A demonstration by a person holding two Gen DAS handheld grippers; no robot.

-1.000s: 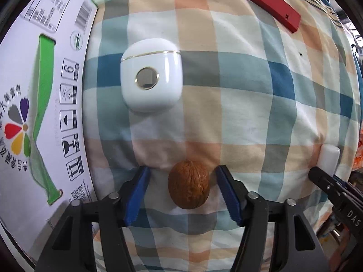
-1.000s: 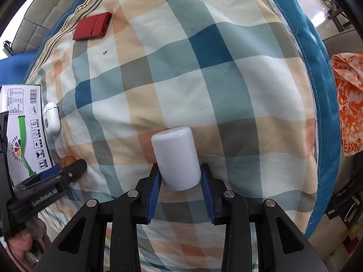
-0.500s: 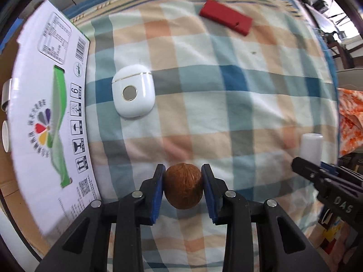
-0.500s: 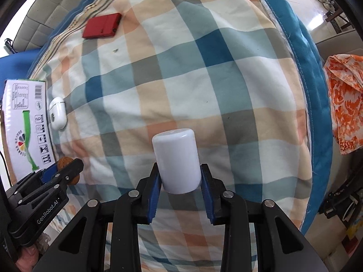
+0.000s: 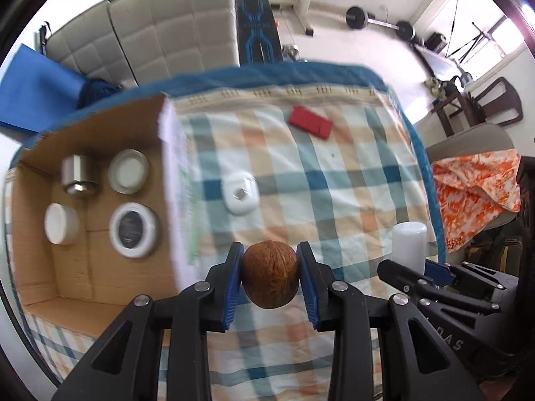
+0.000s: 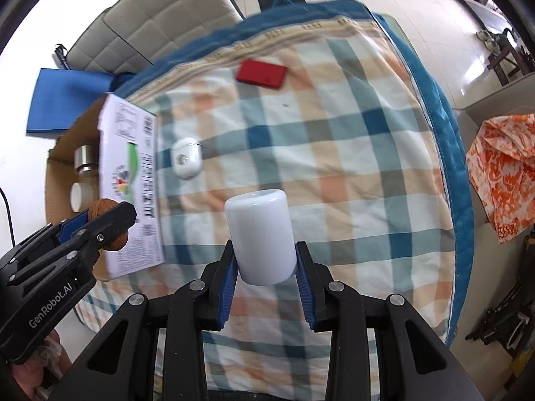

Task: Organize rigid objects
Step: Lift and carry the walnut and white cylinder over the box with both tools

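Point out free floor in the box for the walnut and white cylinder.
In the box, the near strip in front of the black-faced tin and white jar is bare. The far half, with the metal weight and another tin, is crowded.

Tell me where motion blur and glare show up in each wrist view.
Left wrist view: the cardboard box wall and plaid cloth smear, while the walnut stays sharp; windows blow out at upper right. Right wrist view: the white cylinder is crisp, the cloth soft, the floor glaring.
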